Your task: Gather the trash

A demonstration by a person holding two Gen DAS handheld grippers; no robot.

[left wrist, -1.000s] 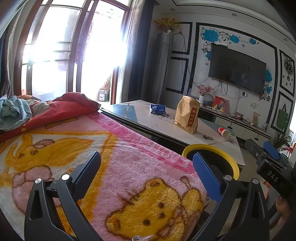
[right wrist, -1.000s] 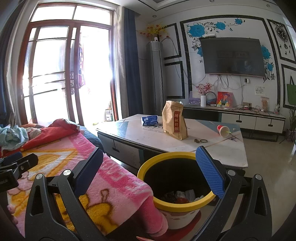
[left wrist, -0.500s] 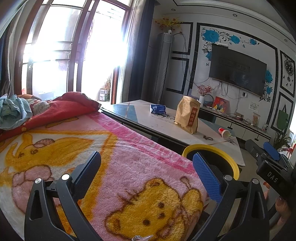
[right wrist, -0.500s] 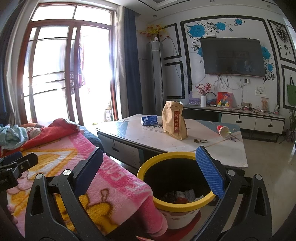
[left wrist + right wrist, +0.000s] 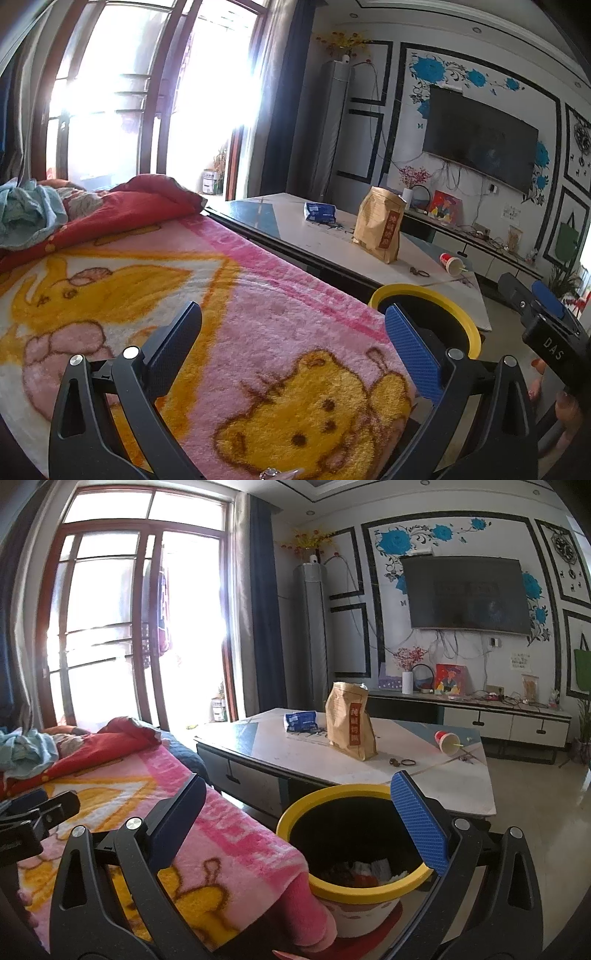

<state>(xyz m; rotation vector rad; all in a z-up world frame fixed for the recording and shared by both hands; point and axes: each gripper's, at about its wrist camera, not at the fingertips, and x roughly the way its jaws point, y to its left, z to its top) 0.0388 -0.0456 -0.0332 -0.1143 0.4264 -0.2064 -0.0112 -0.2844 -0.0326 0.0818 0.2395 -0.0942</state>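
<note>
Both grippers' fingers [image 5: 412, 350] [image 5: 419, 819] spread wide and empty, right pair over yellow-rimmed bin [image 5: 354, 886]

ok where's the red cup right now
The red cup lies on its side at the table's far right end, right of the brown bag, beyond the yellow-rimmed bin.

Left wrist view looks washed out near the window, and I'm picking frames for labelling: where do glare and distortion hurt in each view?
Left wrist view: window blown out, haze over the curtain; fisheye bends its frame. Right wrist view: milder glare at the window, table items sharp, edges curved.
</note>
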